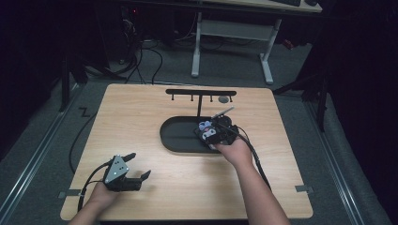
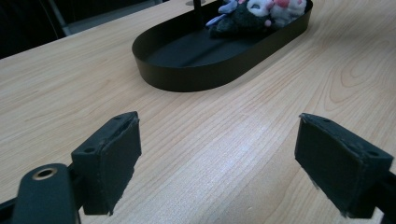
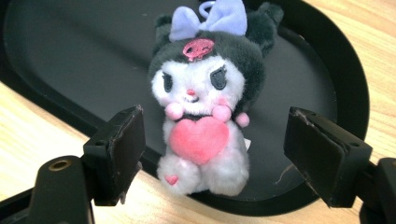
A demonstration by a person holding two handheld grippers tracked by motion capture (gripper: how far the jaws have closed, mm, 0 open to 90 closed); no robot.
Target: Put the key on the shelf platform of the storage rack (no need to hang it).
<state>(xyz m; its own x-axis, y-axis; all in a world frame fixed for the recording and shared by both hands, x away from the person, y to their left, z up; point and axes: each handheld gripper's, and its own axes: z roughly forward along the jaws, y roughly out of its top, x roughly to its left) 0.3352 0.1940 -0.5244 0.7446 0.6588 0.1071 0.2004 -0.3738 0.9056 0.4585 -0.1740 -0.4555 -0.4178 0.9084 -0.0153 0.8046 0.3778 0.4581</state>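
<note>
Currently my right tool (image 3: 212, 154) hangs over the near right end of the black oval tray (image 1: 173, 140), with its jaws spread wide on either side of the plush toy (image 3: 205, 107). Neither pad touches the toy; a clear gap shows on both sides in the right gripper view, so nothing is gripped. No earlier frame to compare, so I note only the present state.

The plush toy is a small white-faced doll with a dark hood, a lilac bow, a pink badge on the forehead and a pink heart held at its chest. It sits at the end of the tray, leaning on the rim, its feet overhanging the tray's edge toward the wooden bench (image 1: 141, 108). In the high view the toy (image 1: 204, 126) is partly covered by the right tool (image 1: 217, 131).

My left tool (image 1: 140, 166) rests low at the near left part of the bench, well apart from the tray. Its jaws are wide open with bare wood between them, as the left gripper view shows (image 2: 217, 154). From there the tray (image 2: 201, 74) lies ahead, toy (image 2: 261, 14) at its far end.

A black rack with small hooks (image 1: 201, 93) stands at the tray's far side.
</note>
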